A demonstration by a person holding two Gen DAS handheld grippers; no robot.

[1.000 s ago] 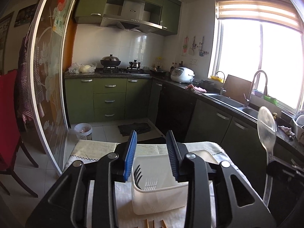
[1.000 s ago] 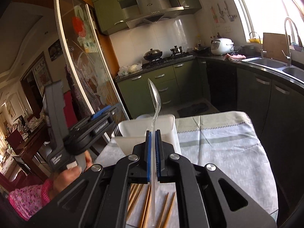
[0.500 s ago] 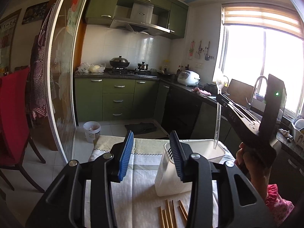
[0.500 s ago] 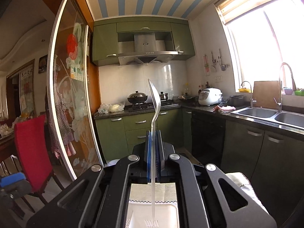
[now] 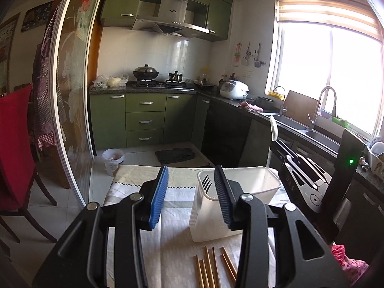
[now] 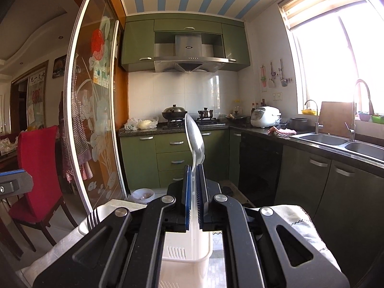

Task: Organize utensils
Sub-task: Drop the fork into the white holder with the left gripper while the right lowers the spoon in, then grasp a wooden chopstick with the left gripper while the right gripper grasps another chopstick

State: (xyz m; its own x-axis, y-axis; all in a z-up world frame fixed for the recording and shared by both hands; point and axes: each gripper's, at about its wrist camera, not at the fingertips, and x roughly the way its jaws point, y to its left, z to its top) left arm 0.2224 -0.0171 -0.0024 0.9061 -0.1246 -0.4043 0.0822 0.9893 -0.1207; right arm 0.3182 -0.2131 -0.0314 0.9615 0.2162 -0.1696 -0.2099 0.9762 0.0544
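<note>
Green-cabinet kitchen, sunlit window at right, cloth-covered table in the foreground. Pictured at centre: white utensil caddy standing on the cloth, black fork already upright in its near compartment, wooden chopsticks lying loose on the cloth just in front of it. Held upright over the caddy's open larger compartment: clear plastic spoon, bowl upward, handle pinched between the blue pads of the right gripper, jaws clamped narrow around it. Seen from the left wrist view, same right gripper poised at the caddy's far right rim, handle tip pointing down toward the bin. Left gripper hovering nearby, jaws partly apart, nothing between them.

Step in hand, by the look of it: dropping the spoon into the caddy. Best done by lowering straight down until the handle tip sat well inside the walls, clear of the rim, then easing the jaws apart; releasing too high risked a bounce off the edge or a tipped caddy. Chopsticks apparently left for afterwards.
</note>
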